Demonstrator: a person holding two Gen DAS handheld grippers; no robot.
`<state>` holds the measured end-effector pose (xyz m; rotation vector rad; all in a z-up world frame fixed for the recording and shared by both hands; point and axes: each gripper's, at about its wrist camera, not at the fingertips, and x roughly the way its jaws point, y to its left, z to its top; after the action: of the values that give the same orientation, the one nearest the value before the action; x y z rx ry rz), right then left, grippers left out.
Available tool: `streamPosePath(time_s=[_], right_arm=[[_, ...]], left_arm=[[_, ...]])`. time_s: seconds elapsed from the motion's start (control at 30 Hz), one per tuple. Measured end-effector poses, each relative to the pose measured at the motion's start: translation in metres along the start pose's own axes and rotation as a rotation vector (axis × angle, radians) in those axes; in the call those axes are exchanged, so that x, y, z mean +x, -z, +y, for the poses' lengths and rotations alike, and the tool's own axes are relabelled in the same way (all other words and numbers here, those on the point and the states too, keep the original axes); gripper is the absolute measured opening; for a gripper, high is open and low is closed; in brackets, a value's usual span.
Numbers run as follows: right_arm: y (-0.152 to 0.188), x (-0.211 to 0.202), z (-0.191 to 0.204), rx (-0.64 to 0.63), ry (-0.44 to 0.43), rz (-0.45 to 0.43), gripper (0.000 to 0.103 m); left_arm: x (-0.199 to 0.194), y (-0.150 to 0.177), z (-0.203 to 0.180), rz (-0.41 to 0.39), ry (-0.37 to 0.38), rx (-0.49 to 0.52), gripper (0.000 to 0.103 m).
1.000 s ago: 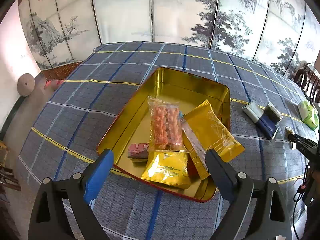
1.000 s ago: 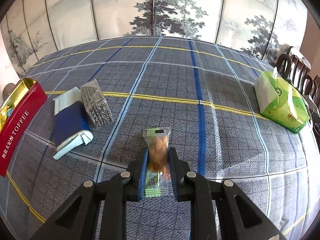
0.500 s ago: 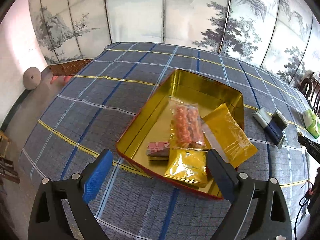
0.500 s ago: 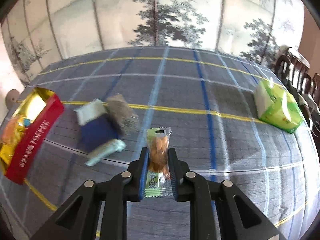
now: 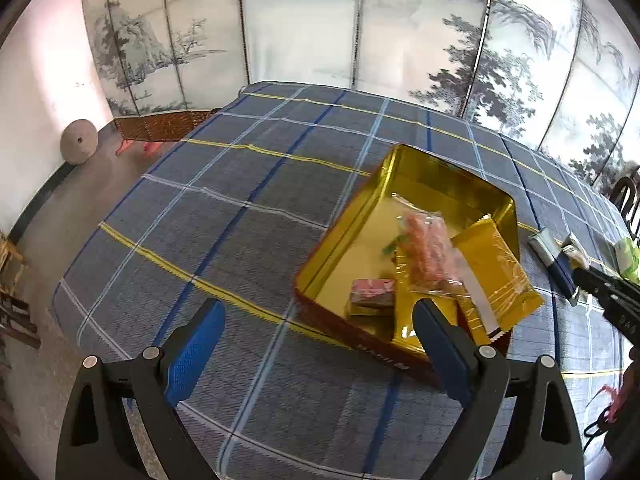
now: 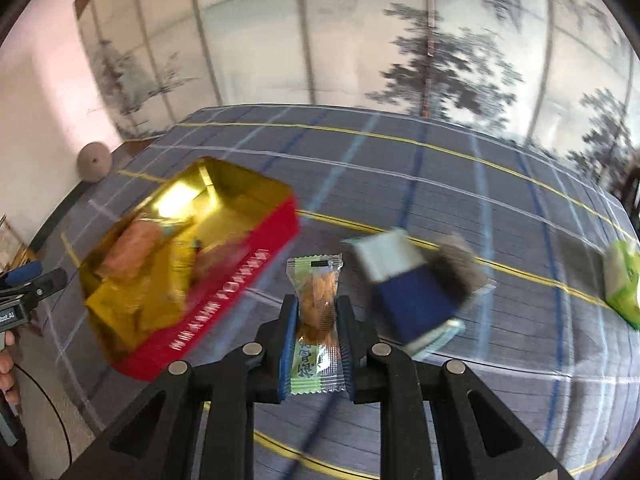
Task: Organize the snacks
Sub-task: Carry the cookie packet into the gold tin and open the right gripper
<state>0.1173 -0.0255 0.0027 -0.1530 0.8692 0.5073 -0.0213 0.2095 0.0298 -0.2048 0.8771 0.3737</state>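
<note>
**While pinched in the right jaws: wrapped biscuit over the cloth, beside the tin**

While clamped narrow, holds in the right gripper (image 6: 317, 304) a small clear snack packet (image 6: 318, 280) with green ends and a brown biscuit inside. Stands upright between the blue pads, pressed on both sides, top edge poking out past the fingertips. Hangs above the blue checked tablecloth (image 6: 460, 184), not in the tin (image 6: 240, 288), which lies close by on the left of the right wrist view. Shows a red outer wall with white lettering and a gold inside, all smeared by blur.

On the cloth to the right of the held packet: a blue and white packet (image 6: 408, 300), with a grey packet (image 6: 460, 268) touching its far side. Further right, near the edge of the view, well apart from both: a green and white bag (image 6: 622, 280).

In the left wrist view, left gripper (image 5: 318, 312) spread wide, nothing between the blue pads, only cloth below. Sits to the near left of the tin, the right-hand finger overlapping its near corner in the picture; whether touching, cannot tell.

Inside the tin: a clear bag of orange snacks (image 5: 428, 248) across the middle, a long yellow packet (image 5: 496, 276) leaning over the right rim, a small pink and red packet (image 5: 370, 294) flat on the gold floor by the near wall. Far half of the floor bare.

Behind the table: a painted folding screen (image 5: 300, 20) with trees and hills.
</note>
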Motion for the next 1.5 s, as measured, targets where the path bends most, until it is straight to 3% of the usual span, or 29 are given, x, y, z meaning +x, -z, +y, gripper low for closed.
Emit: streamPosePath(time_s=[0.33, 0.9, 1.5], right_arm=[[-0.007, 0.014, 0.059, -0.079, -0.048, 0.036, 0.019], [-0.008, 0.028, 0.123, -0.164, -0.133, 0.067, 0.019], [-0.005, 0.034, 0.126, -0.181, -0.154, 0.089, 0.024]], left_arm=[[-0.004, 0.004, 0.023, 0.002, -0.009, -0.033, 0.093], [-0.009, 0.008, 0.041, 0.005, -0.019, -0.066, 0.093], [-0.011, 0.009, 0.044, 0.007, -0.025, -0.067, 0.093]])
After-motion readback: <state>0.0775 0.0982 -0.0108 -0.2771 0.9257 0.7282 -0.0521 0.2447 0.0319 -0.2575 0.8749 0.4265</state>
